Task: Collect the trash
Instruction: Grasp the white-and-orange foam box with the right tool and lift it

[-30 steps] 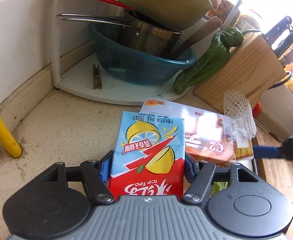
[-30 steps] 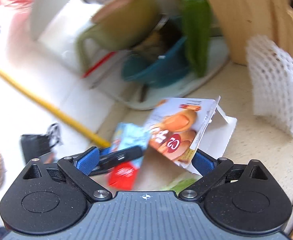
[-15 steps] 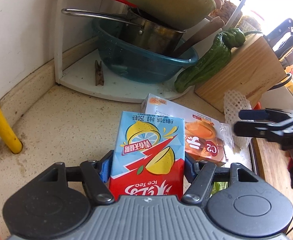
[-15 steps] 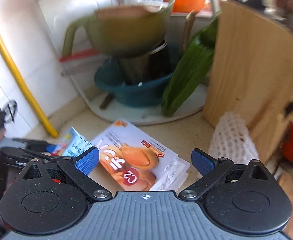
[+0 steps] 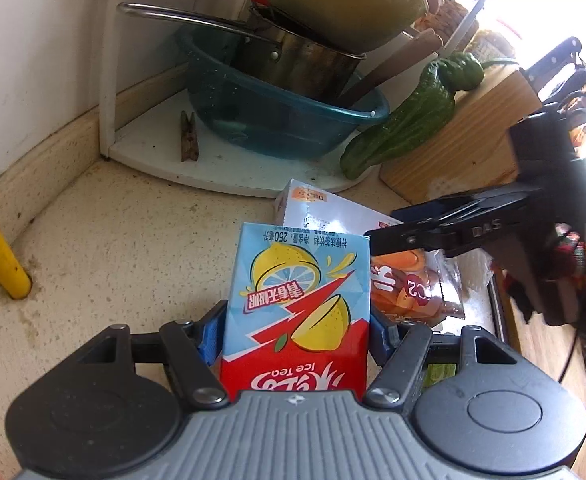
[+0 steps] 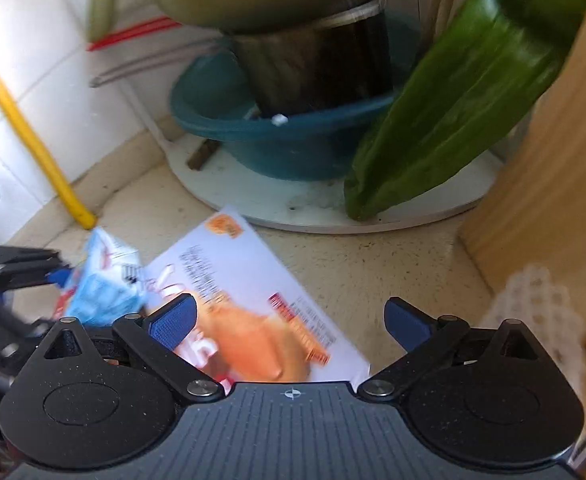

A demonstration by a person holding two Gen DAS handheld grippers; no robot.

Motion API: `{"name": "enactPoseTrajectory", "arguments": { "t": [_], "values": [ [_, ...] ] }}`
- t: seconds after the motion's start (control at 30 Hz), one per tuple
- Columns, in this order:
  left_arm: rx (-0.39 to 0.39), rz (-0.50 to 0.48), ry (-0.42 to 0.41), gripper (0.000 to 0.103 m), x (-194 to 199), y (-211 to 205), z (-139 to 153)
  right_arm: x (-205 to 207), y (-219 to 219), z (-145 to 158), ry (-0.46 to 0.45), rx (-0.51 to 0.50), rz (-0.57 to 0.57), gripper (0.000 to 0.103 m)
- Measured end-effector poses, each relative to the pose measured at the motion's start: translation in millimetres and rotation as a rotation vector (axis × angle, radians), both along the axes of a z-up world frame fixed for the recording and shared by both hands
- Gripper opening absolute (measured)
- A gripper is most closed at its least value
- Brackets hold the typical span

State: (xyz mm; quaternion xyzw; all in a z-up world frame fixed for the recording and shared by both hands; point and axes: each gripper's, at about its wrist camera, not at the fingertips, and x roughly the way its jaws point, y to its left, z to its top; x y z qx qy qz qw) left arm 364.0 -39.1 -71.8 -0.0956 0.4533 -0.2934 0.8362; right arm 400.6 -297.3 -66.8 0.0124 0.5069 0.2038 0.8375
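Left tongs [image 5: 297,332] grip the tea carton [image 5: 297,304] at lower centre, above the worktop [image 5: 113,240]. Right tongs [image 6: 289,320] hang open over the snack box [image 6: 253,300], which is not yet picked up; collection is partly done.

A glossy printed-paper carton [image 5: 297,304] sits between matt blue ribbed plastic pads [image 5: 210,336], a shiny paper box [image 6: 261,312] lies just beyond, and ahead are a speckled stone-look counter [image 5: 113,240], brushed-metal pot [image 5: 297,68], translucent plastic basin [image 5: 277,120] and pale raw-wood block [image 5: 461,140].
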Motion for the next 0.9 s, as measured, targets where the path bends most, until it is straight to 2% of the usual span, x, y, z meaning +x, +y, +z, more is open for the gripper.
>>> {"name": "enactPoseTrajectory", "arguments": {
  "t": [0.1, 0.2, 0.33, 0.43, 0.53, 0.63, 0.73, 0.8, 0.9],
  "values": [
    [-0.011, 0.011, 0.008, 0.064, -0.2, 0.8, -0.8, 8.6, -1.5, -9.2, 0.032, 0.043, 0.019, 0.103],
    [-0.009, 0.009, 0.003, 0.064, -0.7, -3.0, -0.9, 7.6, -5.2, -12.0, 0.103, 0.162, 0.039, 0.103],
    [-0.005, -0.005, 0.02, 0.068, -1.5, -9.9, -7.0, -9.3, -10.2, -13.8, 0.144, 0.241, 0.011, 0.103],
    [-0.027, -0.025, 0.031, 0.07, -2.8, -12.1, -9.7, -22.9, -33.1, -10.3, 0.179, 0.448, -0.069, 0.103],
    [-0.032, -0.038, 0.034, 0.071, -2.6, -14.7, -9.1, -36.2, -44.3, -2.6, 0.162, 0.583, -0.096, 0.103],
    [-0.038, -0.049, 0.036, 0.071, -3.9, -15.0, -9.9, -46.2, -41.2, 7.1, 0.145, 0.591, -0.048, 0.103],
    [-0.049, -0.046, 0.032, 0.071, -5.5, -13.5, -11.0, -49.5, -34.2, 14.8, 0.155, 0.616, 0.047, 0.103],
    [-0.048, -0.046, 0.028, 0.071, -6.2, -15.0, -11.0, -44.0, -25.7, 11.6, 0.152, 0.537, 0.071, 0.103],
    [-0.033, -0.025, 0.022, 0.07, -7.0, -16.0, -9.3, -29.9, -5.8, -20.4, 0.239, 0.448, 0.038, 0.1]
  ]
}}
